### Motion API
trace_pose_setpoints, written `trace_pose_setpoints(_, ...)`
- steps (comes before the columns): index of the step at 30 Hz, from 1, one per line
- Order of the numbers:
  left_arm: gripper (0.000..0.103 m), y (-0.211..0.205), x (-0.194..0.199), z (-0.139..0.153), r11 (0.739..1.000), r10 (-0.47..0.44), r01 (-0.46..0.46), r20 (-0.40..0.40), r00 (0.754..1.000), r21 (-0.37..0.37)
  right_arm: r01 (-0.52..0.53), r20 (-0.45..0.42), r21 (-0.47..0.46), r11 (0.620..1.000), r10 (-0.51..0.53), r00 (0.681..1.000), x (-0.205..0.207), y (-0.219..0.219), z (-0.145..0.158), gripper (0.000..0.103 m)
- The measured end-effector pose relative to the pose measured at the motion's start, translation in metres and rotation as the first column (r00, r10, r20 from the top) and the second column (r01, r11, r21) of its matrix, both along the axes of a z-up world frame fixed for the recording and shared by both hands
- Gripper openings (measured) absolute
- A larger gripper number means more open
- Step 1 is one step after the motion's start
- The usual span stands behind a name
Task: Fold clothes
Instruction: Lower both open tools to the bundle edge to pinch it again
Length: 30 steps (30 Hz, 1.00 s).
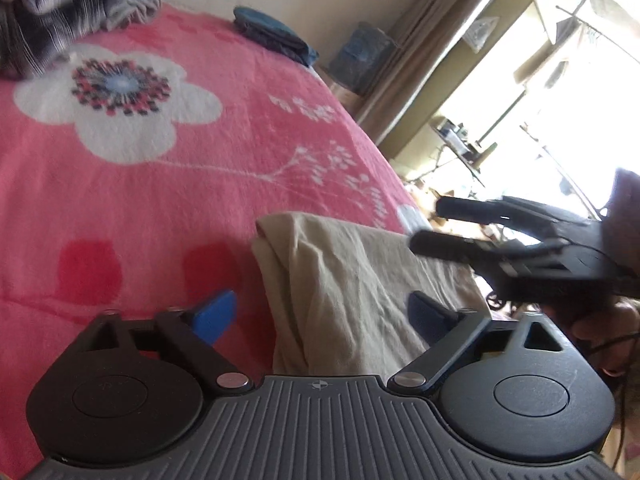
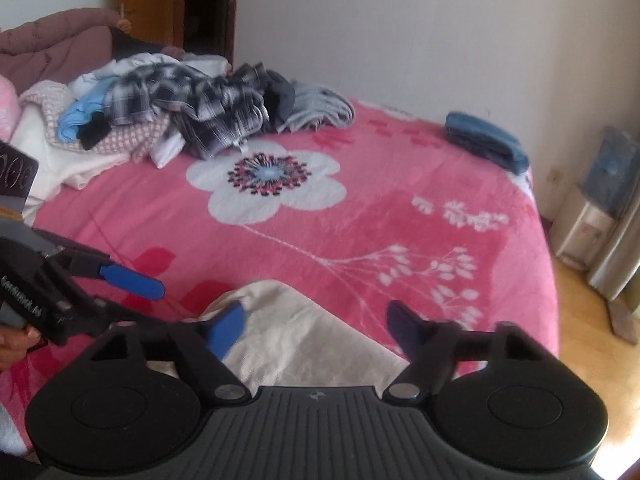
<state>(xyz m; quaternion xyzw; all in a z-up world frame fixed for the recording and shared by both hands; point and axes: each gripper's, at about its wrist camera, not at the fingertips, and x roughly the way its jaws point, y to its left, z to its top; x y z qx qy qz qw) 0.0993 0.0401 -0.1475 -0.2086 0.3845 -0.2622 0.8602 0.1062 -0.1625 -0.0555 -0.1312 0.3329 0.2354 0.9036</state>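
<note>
One blue folded garment lies done, the beige garment sits half-folded beneath the left gripper and right gripper, both with jaws apart and empty, and the unfolded clothes pile waits.

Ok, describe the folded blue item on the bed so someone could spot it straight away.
Start at the pink floral blanket covering the bed, and go to its far corner by the white wall. The folded blue garment lies there alone, neat and flat, unlike the jumbled clothes pile.

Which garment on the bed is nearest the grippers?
The beige garment, lying flat right under both grippers at the near edge. The folded blue one and the unfolded pile lie at the far side.
</note>
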Motion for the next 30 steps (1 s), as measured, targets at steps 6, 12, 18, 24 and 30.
trace_pose_setpoints(6,0.061,0.001,0.011,-0.006,0.997,-0.055,0.053,-0.025,0.998,-0.056,0.057,-0.091,0.057,0.997,-0.051,0.995,0.028,-0.004,-0.013,0.048)
trace_pose_setpoints(12,0.057,-0.002,0.018,-0.012,0.996,-0.07,0.065,-0.085,0.994,-0.054,0.074,-0.123,0.056,0.996,-0.067,0.99,0.041,0.0,-0.022,0.047)
trace_pose_setpoints(18,0.057,0.007,0.014,-0.009,0.995,-0.038,0.027,-0.122,0.992,-0.092,0.081,-0.133,0.052,0.995,-0.073,0.988,0.042,0.002,-0.025,0.047)
trace_pose_setpoints(24,0.056,0.001,0.017,-0.011,0.995,-0.057,0.043,-0.158,0.986,-0.091,0.093,-0.13,0.064,0.994,-0.084,0.988,0.037,0.0,-0.023,0.047)
trace_pose_setpoints(30,0.056,-0.003,0.028,-0.02,0.991,-0.055,0.027,-0.214,0.975,-0.13,0.118,-0.126,0.073,0.99,-0.108,0.986,0.029,-0.005,-0.019,0.048)
